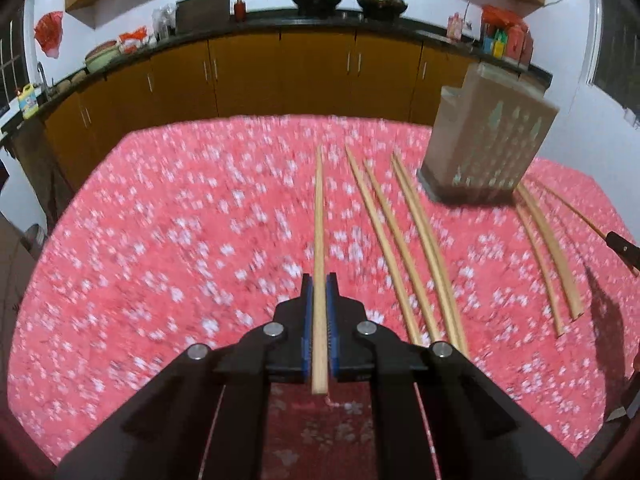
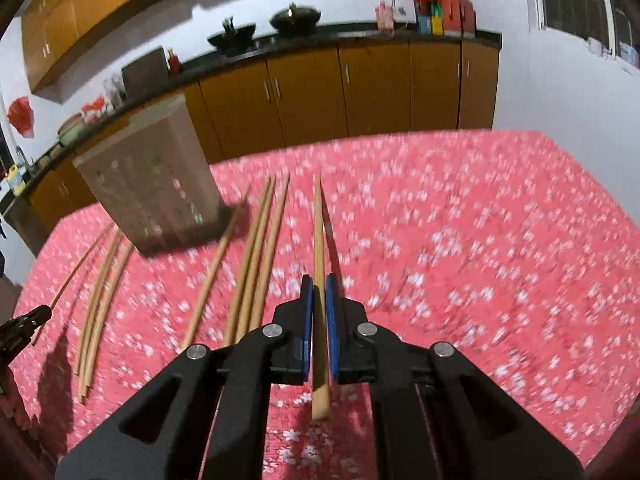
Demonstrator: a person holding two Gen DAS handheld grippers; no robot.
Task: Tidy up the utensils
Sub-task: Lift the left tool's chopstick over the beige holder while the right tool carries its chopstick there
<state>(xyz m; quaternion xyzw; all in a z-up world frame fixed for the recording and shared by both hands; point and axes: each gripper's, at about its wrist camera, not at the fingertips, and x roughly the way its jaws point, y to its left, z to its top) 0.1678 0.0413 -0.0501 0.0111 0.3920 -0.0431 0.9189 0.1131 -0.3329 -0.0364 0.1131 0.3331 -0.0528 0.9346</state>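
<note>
My left gripper [image 1: 319, 280] is shut on a wooden chopstick [image 1: 319, 216] that points straight ahead, above the red flowered tablecloth [image 1: 180, 240]. My right gripper [image 2: 319, 280] is shut on another wooden chopstick [image 2: 318, 232], also pointing ahead. Several loose chopsticks [image 1: 404, 248] lie on the cloth to the right of the left gripper; more [image 2: 256, 256] lie left of the right gripper. A brown perforated utensil holder [image 1: 488, 136] stands at the back right in the left view and at the back left in the right view [image 2: 156, 184].
The other gripper's tip shows at the right edge of the left view [image 1: 622, 250] and at the left edge of the right view [image 2: 24, 326]. Orange kitchen cabinets [image 1: 280, 76] with a black counter and woks [image 1: 316, 0] run behind the table.
</note>
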